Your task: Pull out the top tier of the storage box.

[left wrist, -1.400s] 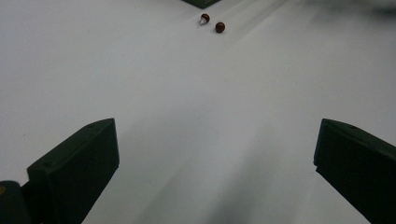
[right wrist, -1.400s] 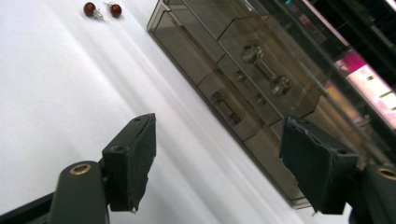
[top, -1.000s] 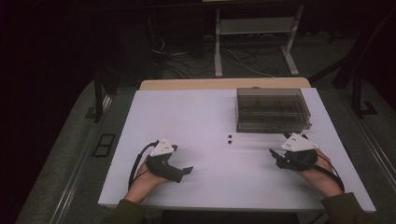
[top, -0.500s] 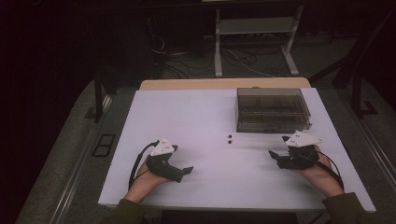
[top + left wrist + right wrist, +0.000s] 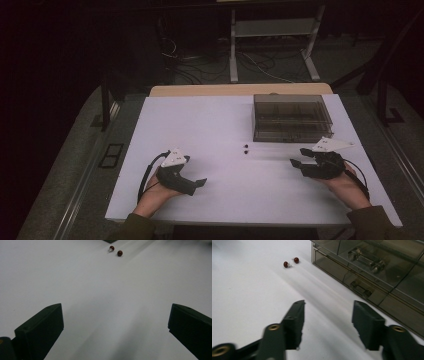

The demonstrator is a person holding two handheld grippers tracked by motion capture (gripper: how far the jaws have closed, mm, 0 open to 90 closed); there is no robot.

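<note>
High view: two small dark-red round stud earrings [image 5: 246,148] side by side, row parallel to bench [image 5: 200,125] front edge; pin direction unclear. Right hand-held gripper [image 5: 299,157] just narrowing, pinching nothing; left hand-held gripper [image 5: 199,184] spread, empty.

Two small red studs on the white table, by the smoky drawer box

The two studs [image 5: 246,148] lie close together but apart, on the bare table [image 5: 210,130] just in front of the box's left front corner; each is a round, glossy, dark red bead; in the right gripper view the left stud [image 5: 286,264] shows a short silvery pin lying on the surface, and the right stud [image 5: 296,260] sits nearer the box; the drawer box [image 5: 290,116] is clear grey plastic, its drawers shut, with clear bar handles [image 5: 362,257] on the fronts
</note>
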